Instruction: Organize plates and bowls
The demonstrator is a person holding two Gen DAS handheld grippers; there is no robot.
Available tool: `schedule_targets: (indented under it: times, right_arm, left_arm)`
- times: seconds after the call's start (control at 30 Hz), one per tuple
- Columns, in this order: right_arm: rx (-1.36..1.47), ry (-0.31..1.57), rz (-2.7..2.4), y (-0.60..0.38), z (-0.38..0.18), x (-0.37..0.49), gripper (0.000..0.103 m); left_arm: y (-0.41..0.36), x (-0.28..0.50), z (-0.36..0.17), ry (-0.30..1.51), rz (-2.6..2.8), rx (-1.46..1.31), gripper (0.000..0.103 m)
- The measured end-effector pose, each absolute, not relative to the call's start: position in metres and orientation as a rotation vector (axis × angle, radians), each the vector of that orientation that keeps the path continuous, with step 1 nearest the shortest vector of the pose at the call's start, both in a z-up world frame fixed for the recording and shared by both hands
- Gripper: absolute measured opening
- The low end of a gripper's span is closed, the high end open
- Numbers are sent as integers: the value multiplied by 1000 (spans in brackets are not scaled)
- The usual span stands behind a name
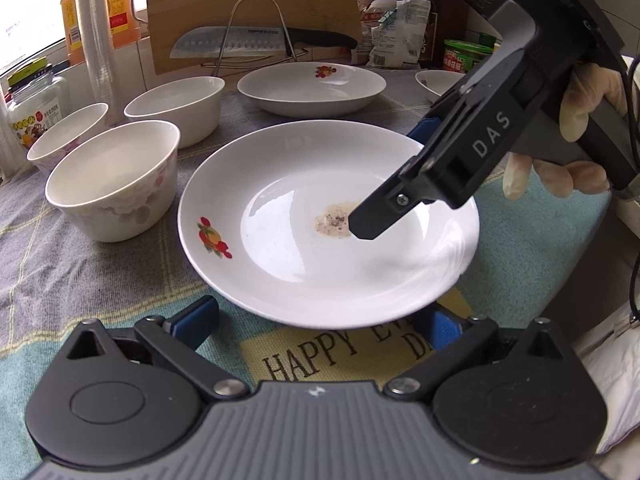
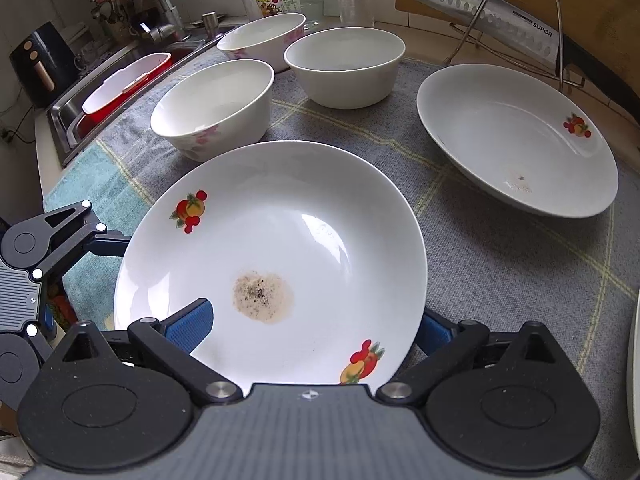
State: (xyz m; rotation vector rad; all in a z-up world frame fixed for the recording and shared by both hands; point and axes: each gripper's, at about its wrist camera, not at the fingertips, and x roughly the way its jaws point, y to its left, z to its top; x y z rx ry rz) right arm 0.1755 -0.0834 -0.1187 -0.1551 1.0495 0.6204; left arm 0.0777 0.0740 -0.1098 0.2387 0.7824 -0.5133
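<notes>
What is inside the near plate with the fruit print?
The plate holds a brownish speckled residue patch near its middle, otherwise bare white. The right claw straddles its near rim, one finger covering some of the inside.
</notes>
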Motion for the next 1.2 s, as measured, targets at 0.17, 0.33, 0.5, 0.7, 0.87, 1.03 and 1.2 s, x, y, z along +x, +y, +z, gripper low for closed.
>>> schedule_targets:
  times: [0.17, 0.33, 0.5, 0.7, 0.87, 1.03, 1.2]
  right_arm:
    - [-94, 1070, 631, -91, -117, 183, 103]
    - [-48, 1077, 626, -93, -117, 187, 103]
    - [-46, 1078, 627, -93, -117, 188, 103]
    - [-40, 1120, 633, -93, -115, 194, 103]
    - [-13, 1159, 630, -93, -114, 205, 103]
    - [4, 1189, 621, -91, -113, 216, 103]
    - [1, 1201, 612, -89, -113, 218, 103]
  left_arm:
    - [76, 83, -111, 765, -556, 252, 103]
    - [77, 88, -111, 755, -608, 272, 103]
    - [80, 93, -111, 743, -658, 291, 103]
    - [85, 92, -112, 720, -698, 297, 103]
    - [88, 92, -112, 707, -720, 300, 103]
    - [90, 92, -112, 699, -733, 301, 103]
    - [92, 92, -111, 693, -743, 302, 103]
